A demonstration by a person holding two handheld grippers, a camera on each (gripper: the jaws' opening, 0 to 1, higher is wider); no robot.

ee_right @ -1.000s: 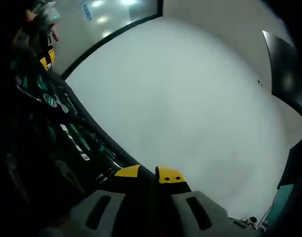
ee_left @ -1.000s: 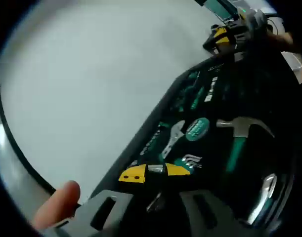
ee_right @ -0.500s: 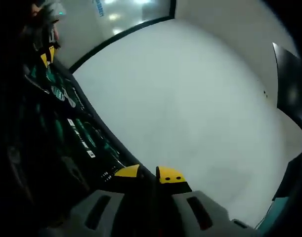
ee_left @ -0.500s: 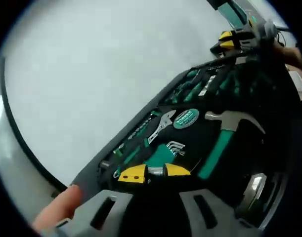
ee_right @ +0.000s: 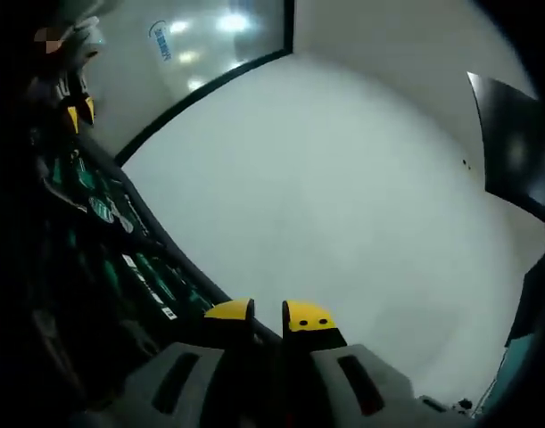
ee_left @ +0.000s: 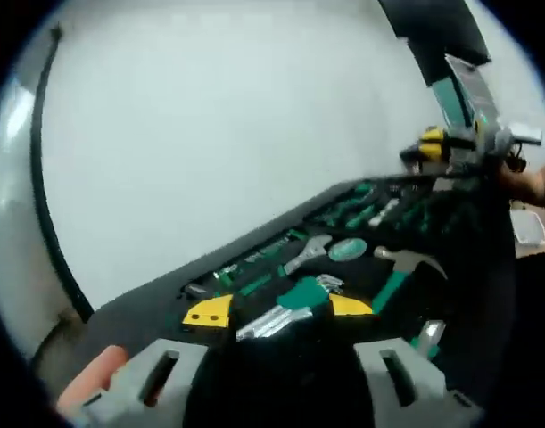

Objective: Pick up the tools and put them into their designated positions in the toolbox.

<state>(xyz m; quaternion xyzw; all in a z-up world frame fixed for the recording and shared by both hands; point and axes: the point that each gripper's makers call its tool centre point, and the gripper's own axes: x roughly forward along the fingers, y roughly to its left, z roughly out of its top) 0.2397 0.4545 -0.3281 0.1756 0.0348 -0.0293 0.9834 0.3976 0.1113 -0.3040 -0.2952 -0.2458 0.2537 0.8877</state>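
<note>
While the left gripper (ee_left: 276,312) has its yellow-tipped jaws spread apart, a tool with a bright metal end and a green handle (ee_left: 285,308) lies between them, slanting from near left to far right; whether the tips actually pinch it I cannot tell, since the picture is blurred. Just beyond the jaws lies the open toolbox (ee_left: 147,299), a black tray whose long axis runs from near left to far right. In its recesses sit an adjustable wrench (ee_left: 309,252), a round green tape measure (ee_left: 347,249) and a hammer (ee_left: 404,266) with a green handle, all close ahead and a little right of the tips. The left gripper looks much the nearer to those seats, so the placing seems to fall to it.

In the right gripper view, the right gripper (ee_right: 268,314) shows its yellow tips nearly together with only a thin gap and nothing visible between them, resting at the near edge of the toolbox, which stretches away to the left.

Beneath everything is a pale, plain table (ee_right: 343,196) edged by a dark strip, with a dark panel at the far right.
</note>
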